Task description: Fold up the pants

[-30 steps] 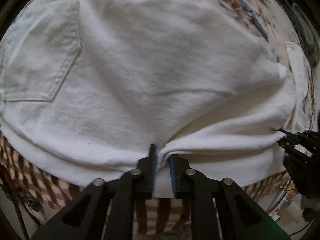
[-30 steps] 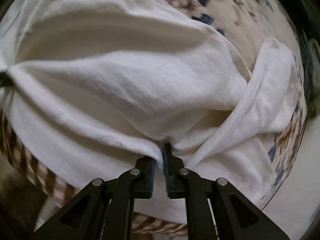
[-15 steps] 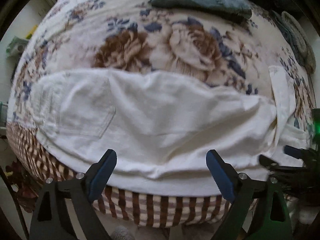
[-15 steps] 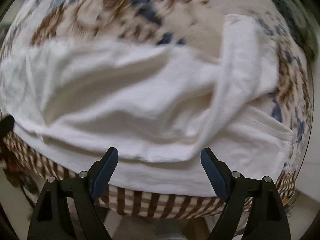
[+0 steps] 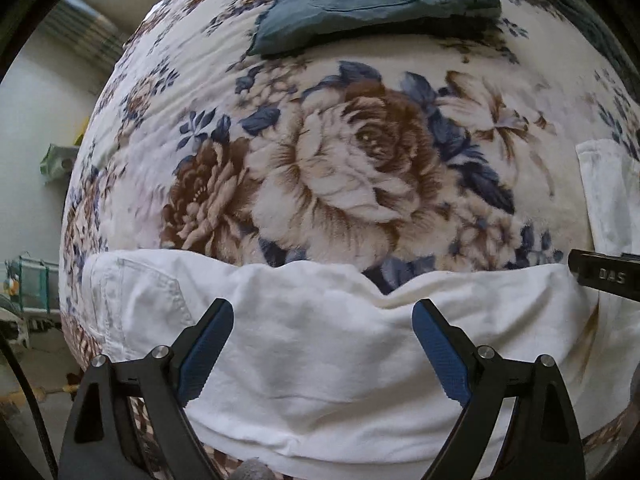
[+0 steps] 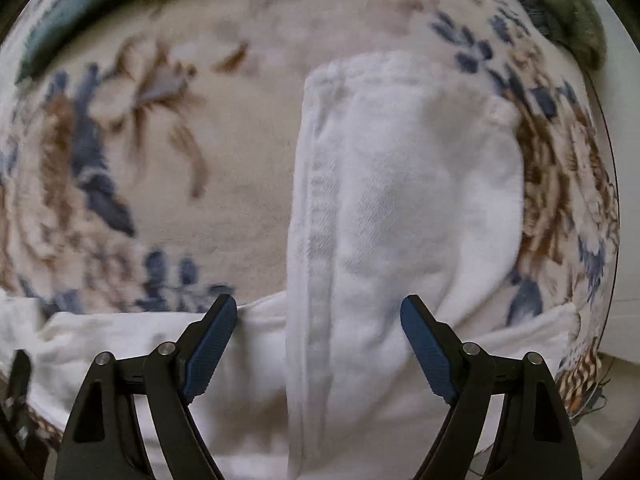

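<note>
White pants (image 5: 320, 344) lie across the near edge of a floral blanket, back pocket (image 5: 148, 300) at the left. My left gripper (image 5: 323, 316) is open and empty, held above the pants' middle. In the right wrist view a white pant leg (image 6: 392, 200) runs away from me over the blanket, folded back across the rest of the pants (image 6: 120, 344). My right gripper (image 6: 318, 312) is open and empty above that leg. The right gripper's finger shows at the left wrist view's right edge (image 5: 604, 276).
The floral blanket (image 5: 340, 168) covers a bed. Folded dark teal clothing (image 5: 372, 0) lies at the far side. A grey-green cloth (image 6: 568, 4) lies at the far right. The bed's near edge (image 5: 92, 352) has a brown checked border; floor and a wall lie left.
Both grippers opened and let go of the pants' folded edge, then drew back and lifted. The pants now lie flat near the bed's edge, and more blanket shows.
</note>
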`<state>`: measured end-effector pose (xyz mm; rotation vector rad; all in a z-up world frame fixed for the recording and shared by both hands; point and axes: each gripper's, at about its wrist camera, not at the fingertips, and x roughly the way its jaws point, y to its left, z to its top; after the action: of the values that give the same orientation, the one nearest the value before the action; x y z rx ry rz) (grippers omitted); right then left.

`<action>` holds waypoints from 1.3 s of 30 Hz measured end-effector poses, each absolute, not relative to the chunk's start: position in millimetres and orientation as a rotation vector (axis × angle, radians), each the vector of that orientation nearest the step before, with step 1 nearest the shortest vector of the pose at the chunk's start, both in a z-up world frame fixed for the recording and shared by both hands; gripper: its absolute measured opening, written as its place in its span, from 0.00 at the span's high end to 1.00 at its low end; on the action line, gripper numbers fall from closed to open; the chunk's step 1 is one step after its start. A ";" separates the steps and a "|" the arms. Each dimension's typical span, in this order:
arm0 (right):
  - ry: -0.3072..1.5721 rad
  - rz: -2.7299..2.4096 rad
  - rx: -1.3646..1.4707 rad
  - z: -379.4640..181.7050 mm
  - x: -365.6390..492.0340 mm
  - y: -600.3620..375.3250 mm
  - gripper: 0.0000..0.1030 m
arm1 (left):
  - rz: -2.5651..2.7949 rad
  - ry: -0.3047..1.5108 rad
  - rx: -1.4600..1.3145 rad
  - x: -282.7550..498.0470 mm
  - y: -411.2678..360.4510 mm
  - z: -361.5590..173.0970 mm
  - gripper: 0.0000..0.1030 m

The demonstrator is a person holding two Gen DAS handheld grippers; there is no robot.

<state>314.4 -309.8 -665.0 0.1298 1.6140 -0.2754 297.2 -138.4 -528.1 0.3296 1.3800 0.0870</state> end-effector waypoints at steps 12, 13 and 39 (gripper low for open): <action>1.405 -0.656 0.840 -621.6 154.8 -437.5 0.92 | -0.007 1.457 0.289 251.6 -163.5 -530.0 0.11; 1.416 -0.648 0.938 -636.8 140.1 -446.2 0.91 | -0.021 1.465 0.294 248.5 -169.3 -532.8 0.11; 1.142 -0.679 1.121 -610.6 70.9 -469.5 0.93 | -0.103 1.502 0.277 222.5 -187.0 -535.4 0.11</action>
<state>70.9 -469.5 -610.6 1.1205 1.1419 -0.6793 222.5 -187.0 -535.4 0.2765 1.5025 -0.1026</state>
